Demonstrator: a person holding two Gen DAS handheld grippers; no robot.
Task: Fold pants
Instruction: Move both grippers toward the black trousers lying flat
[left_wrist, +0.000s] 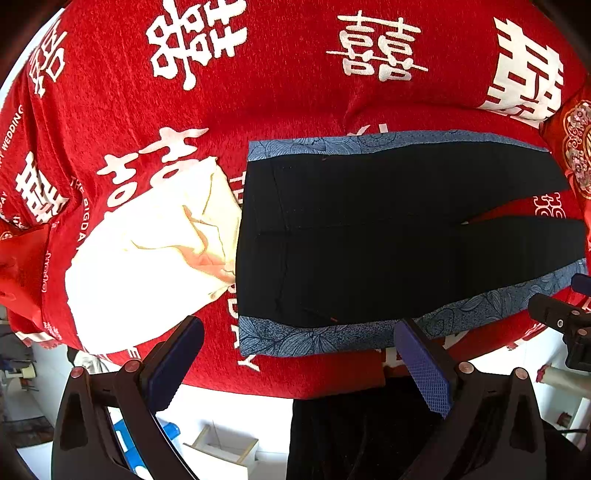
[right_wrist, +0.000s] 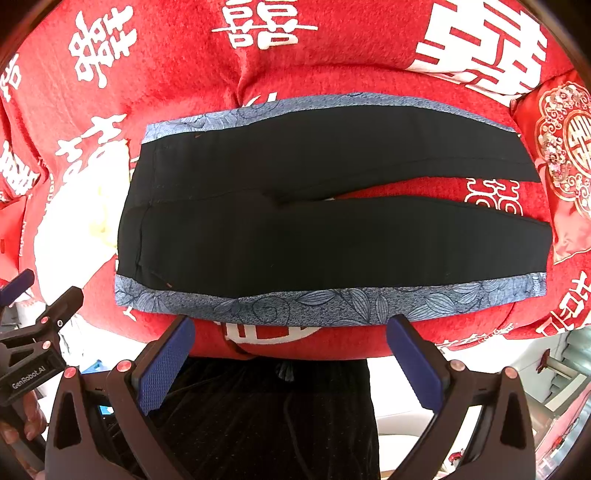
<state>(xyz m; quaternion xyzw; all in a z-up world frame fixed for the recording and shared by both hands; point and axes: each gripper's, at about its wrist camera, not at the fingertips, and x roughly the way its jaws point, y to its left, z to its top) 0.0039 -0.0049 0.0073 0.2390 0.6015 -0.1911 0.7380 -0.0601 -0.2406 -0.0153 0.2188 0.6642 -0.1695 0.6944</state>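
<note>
Black pants (left_wrist: 369, 229) (right_wrist: 314, 206) with blue floral side stripes lie flat on a red bedspread (left_wrist: 258, 92) (right_wrist: 177, 81), waistband to the left, both legs spread to the right. My left gripper (left_wrist: 303, 365) hovers open above the near edge by the waistband end, nothing between its blue pads (left_wrist: 424, 369). My right gripper (right_wrist: 291, 362) hangs open over the near edge at mid-length of the pants, holding nothing. Each gripper shows at the other view's edge, the right gripper (left_wrist: 565, 325) and the left gripper (right_wrist: 33, 332).
A white garment (left_wrist: 147, 258) (right_wrist: 74, 221) lies crumpled just left of the waistband. A red embroidered cushion (right_wrist: 561, 166) (left_wrist: 576, 155) sits beyond the leg ends. A person's dark clothing (right_wrist: 266, 417) fills the space below the bed edge. A small open box (left_wrist: 225, 446) rests on the floor.
</note>
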